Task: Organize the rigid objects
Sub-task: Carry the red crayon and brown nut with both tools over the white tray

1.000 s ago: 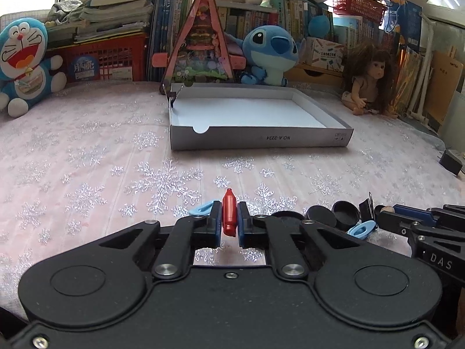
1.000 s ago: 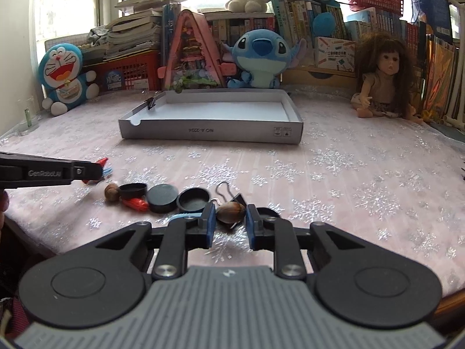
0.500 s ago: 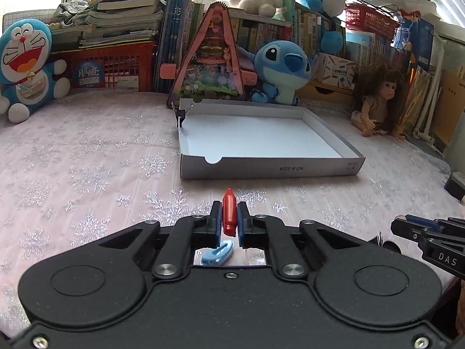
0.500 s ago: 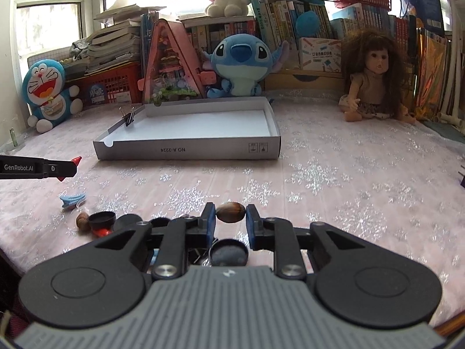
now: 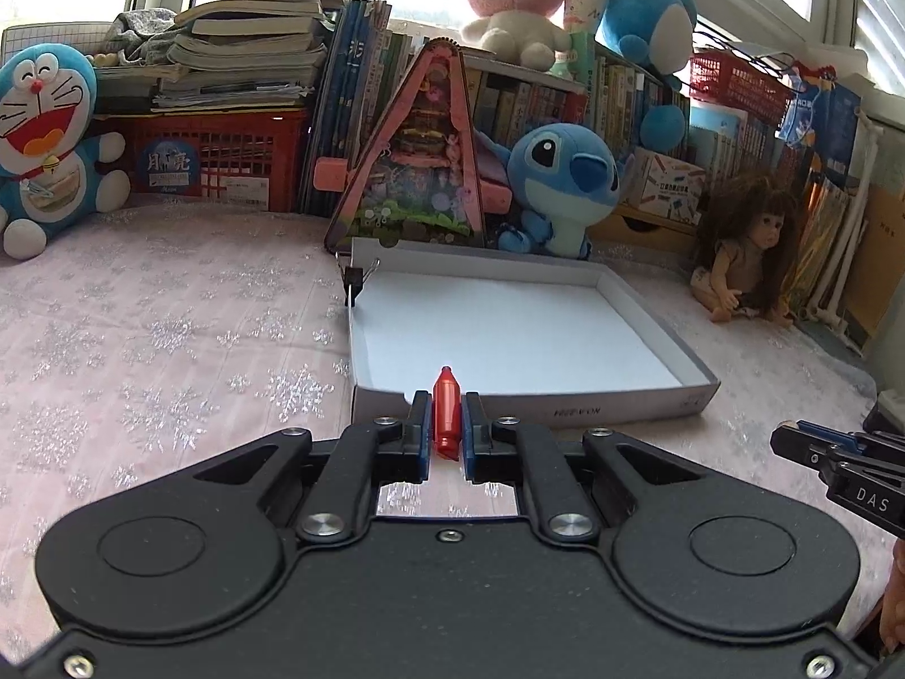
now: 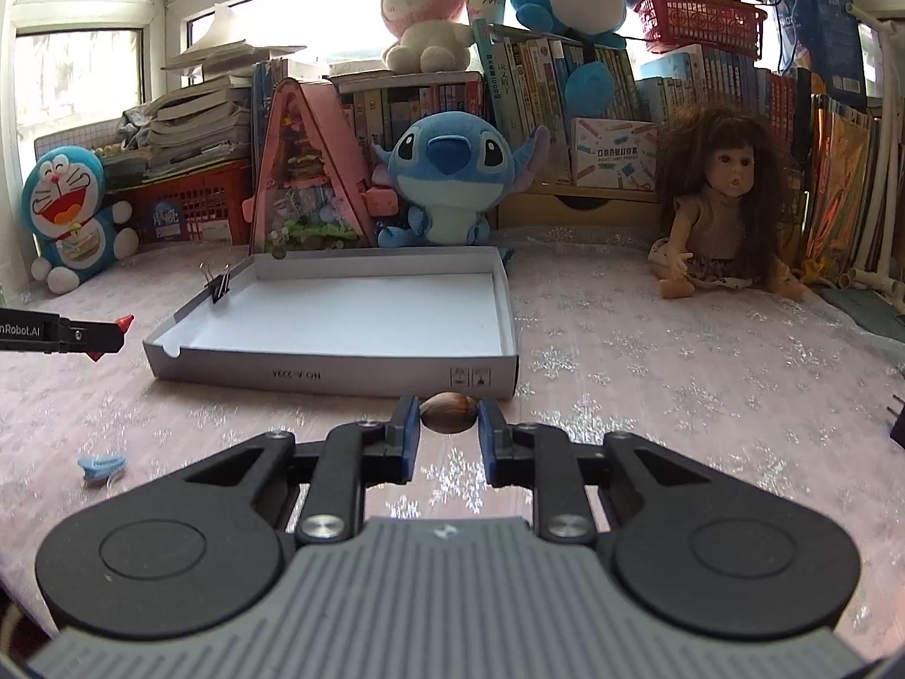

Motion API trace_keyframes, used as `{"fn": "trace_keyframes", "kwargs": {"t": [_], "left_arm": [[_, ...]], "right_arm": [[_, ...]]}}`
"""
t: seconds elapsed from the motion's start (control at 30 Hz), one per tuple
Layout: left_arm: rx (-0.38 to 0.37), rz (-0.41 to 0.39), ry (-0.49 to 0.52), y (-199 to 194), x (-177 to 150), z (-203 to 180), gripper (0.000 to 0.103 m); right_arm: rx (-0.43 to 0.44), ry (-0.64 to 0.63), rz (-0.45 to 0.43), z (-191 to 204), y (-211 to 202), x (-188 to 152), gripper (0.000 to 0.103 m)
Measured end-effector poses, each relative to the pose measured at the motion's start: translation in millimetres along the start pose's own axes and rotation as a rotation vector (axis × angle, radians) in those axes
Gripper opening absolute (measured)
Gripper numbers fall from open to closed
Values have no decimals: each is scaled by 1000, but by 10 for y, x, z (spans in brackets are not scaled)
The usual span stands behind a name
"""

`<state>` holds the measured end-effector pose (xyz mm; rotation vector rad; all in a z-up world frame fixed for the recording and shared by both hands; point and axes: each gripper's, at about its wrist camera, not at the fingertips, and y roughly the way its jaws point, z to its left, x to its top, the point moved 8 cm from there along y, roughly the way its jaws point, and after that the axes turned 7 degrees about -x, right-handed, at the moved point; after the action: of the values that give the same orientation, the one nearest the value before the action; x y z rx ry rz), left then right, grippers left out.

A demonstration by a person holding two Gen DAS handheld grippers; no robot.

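The shallow white box (image 5: pixel 509 334) lies just ahead of both grippers on the pink snowflake-patterned table (image 5: pixel 169 339), open side up and bare inside, with only a black binder clip (image 5: pixel 355 277) pinched on its far left wall. The left gripper (image 5: pixel 447 424) is clamped narrow on a small red crayon-shaped piece (image 5: pixel 445 413) that stands upright between its pads, tip forward, right at the box's near wall. The right gripper (image 6: pixel 449 424) pinches a brown nut-like oval (image 6: pixel 448 412) crosswise, just short of the same near wall. A small blue clip (image 6: pixel 102 467) lies on the table down to the left of the right gripper.

The step in hand looks like carrying both pieces to the box. Next, each gripper needs to clear the near wall, sink over the white floor and let go.
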<state>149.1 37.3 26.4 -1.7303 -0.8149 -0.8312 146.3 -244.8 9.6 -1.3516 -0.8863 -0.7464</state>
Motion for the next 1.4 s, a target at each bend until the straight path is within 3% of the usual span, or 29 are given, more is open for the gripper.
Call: {"fn": "trace_keyframes", "kwargs": {"t": [0.37,0.5,0.7,0.9,1.4], "left_arm": [[-44,14,-43,402,554,38,9],[-71,56,-50,639,675,31,9],[-70,144,-61,1087,618,35,9],[-42,209,-61,1443,496,73,9],[-22,254,-51,1686,356,140,10]], "right_arm": [[37,36,111,-42,472,398,26],[63,54,163,-30,696,551,26],[106,102,273,44,1104,601,26],[70,85,373,147,1471,472,26],[64,60,419,280,1723,379,26]]}}
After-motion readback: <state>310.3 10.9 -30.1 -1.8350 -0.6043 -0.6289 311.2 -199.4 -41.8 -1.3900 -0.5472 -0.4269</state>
